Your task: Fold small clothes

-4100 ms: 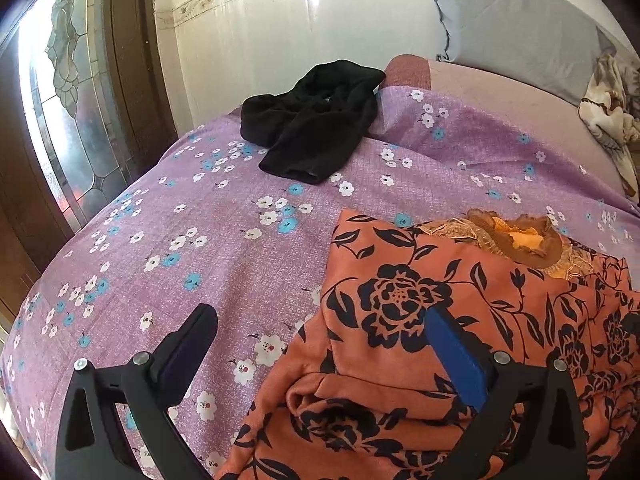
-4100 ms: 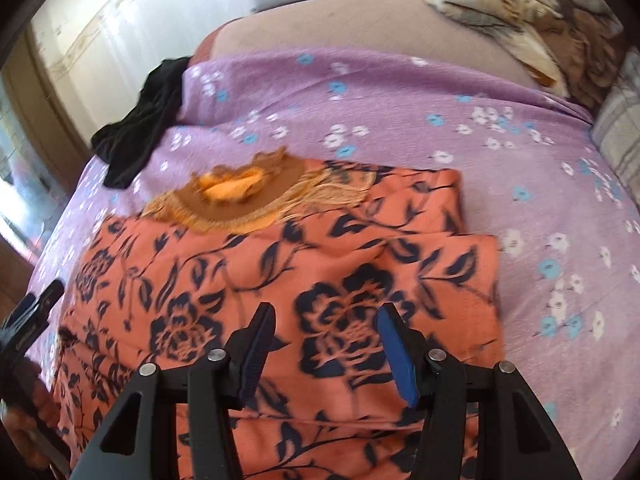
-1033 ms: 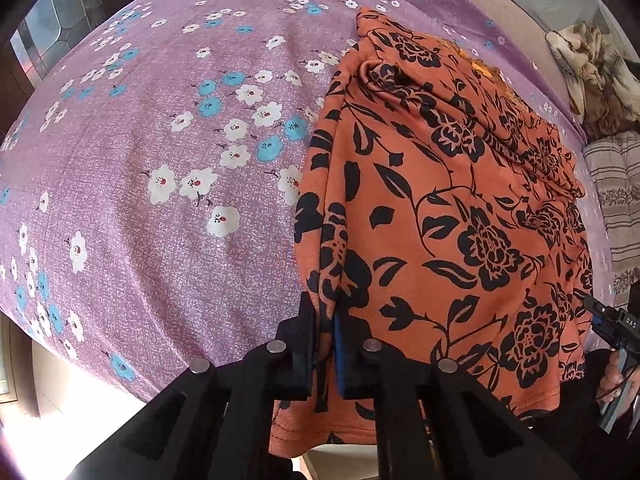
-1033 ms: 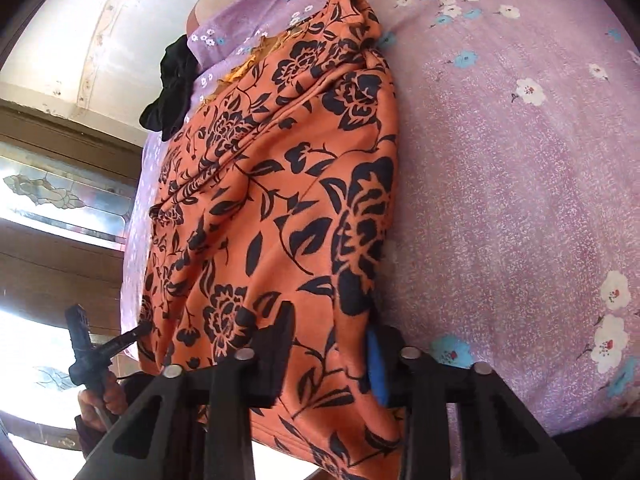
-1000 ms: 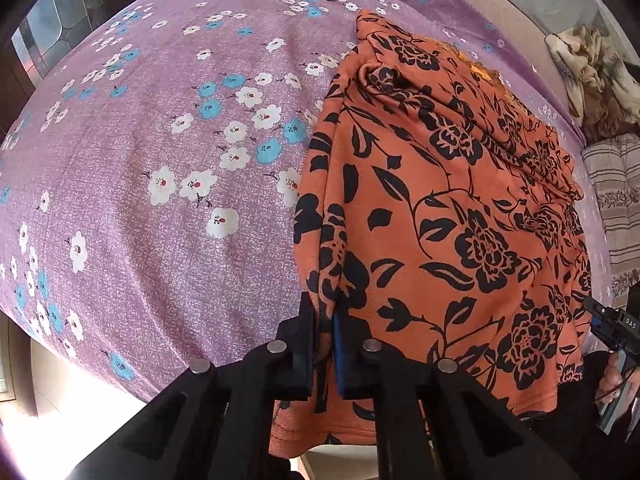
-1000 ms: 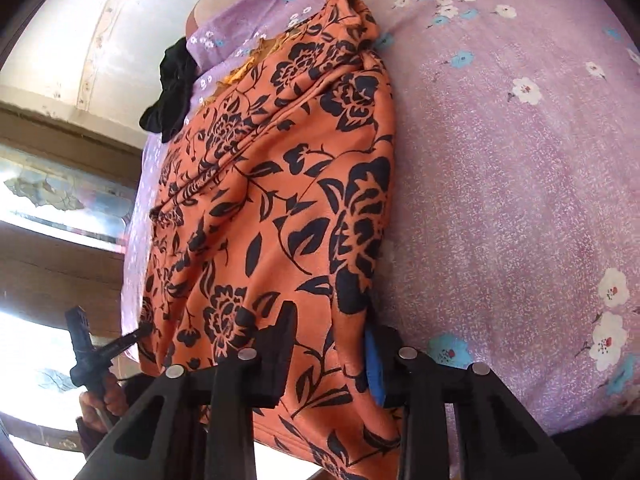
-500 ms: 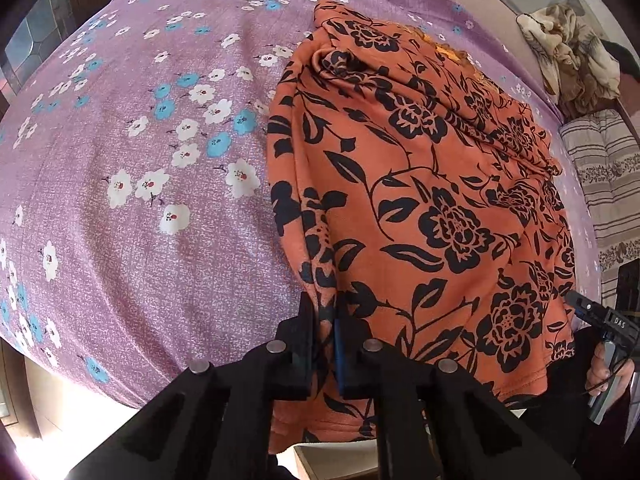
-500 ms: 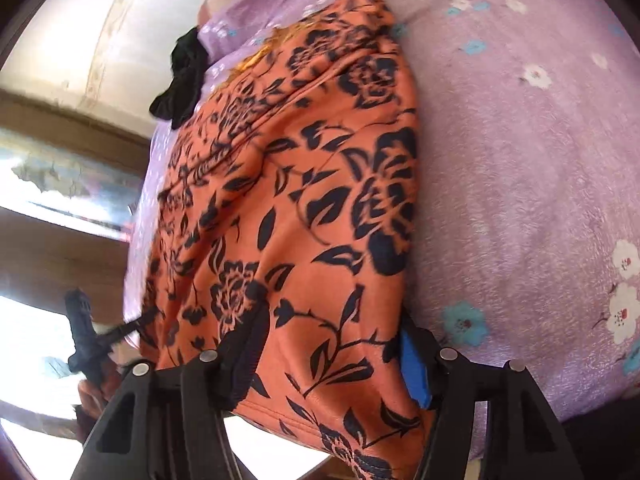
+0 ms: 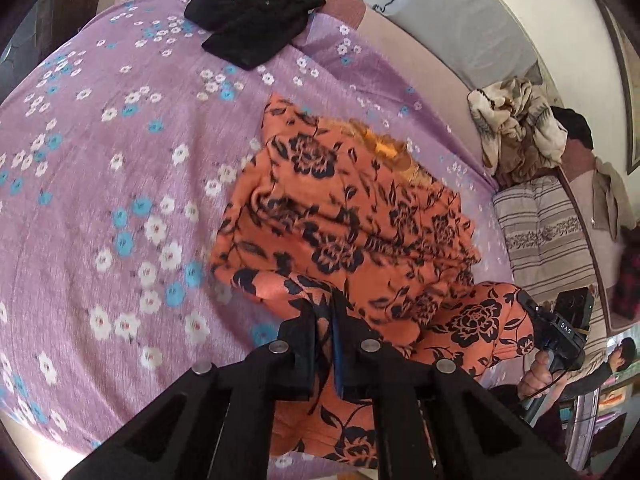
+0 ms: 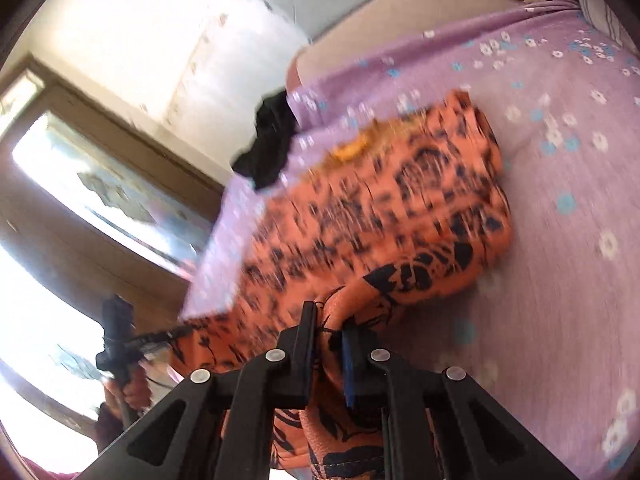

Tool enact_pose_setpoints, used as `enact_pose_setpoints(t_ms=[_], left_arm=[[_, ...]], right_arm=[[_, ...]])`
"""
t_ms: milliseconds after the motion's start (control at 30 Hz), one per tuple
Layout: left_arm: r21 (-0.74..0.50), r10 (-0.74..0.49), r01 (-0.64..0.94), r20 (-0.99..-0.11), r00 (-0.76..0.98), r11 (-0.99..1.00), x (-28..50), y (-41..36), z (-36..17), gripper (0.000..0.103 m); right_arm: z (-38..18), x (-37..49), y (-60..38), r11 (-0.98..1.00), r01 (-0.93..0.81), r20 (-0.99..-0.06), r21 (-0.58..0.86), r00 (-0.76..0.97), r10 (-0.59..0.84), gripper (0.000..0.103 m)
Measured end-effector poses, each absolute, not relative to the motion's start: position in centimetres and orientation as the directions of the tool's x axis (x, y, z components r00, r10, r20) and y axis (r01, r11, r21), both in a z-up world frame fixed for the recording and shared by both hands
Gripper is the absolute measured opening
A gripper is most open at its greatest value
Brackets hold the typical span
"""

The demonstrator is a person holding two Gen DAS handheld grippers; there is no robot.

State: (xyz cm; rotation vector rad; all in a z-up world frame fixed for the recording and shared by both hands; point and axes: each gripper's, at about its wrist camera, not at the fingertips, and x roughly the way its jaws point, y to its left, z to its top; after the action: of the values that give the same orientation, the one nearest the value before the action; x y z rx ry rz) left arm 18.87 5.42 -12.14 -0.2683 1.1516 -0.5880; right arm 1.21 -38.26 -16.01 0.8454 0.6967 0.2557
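Note:
An orange garment with black flowers (image 9: 352,216) lies on the purple flowered bedsheet (image 9: 100,168), its yellow-trimmed neck toward the far side. My left gripper (image 9: 325,320) is shut on the garment's near hem and holds it lifted above the cloth. My right gripper (image 10: 329,324) is shut on the hem's other corner; the garment (image 10: 380,208) shows blurred there, its near part raised and curling over toward the neck. The right gripper also shows in the left wrist view (image 9: 560,332).
A black garment (image 9: 256,16) lies at the far end of the bed by a grey pillow (image 9: 460,24). A crumpled beige cloth (image 9: 516,120) and striped cushion (image 9: 548,232) sit to the right. A window (image 10: 100,192) is at the left.
Both grippers have lifted the garment's near hem off the bed edge and carried it forward toward the neck. The right gripper has closed tighter on the cloth.

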Motion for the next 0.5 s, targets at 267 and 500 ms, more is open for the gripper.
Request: enact_pose_setpoints(t_ms=[267, 500], left_arm=[[-0.424, -0.449, 0.154, -0.801, 0.396, 0.892, 34.4, 0.9, -13.3, 0.008], [-0.494, -0.396, -0.062, -0.759, 0.516, 0.867, 32.7, 4.3, -18.3, 0.014]], right_arm=[[-18.7, 13.8, -46.9, 0.508, 0.286, -0.485, 0.813, 0.816, 0.316, 0.018], [-21.4, 13.5, -51.5, 0.478, 0.441, -0.588, 0.76, 0.779, 0.216, 0.041]])
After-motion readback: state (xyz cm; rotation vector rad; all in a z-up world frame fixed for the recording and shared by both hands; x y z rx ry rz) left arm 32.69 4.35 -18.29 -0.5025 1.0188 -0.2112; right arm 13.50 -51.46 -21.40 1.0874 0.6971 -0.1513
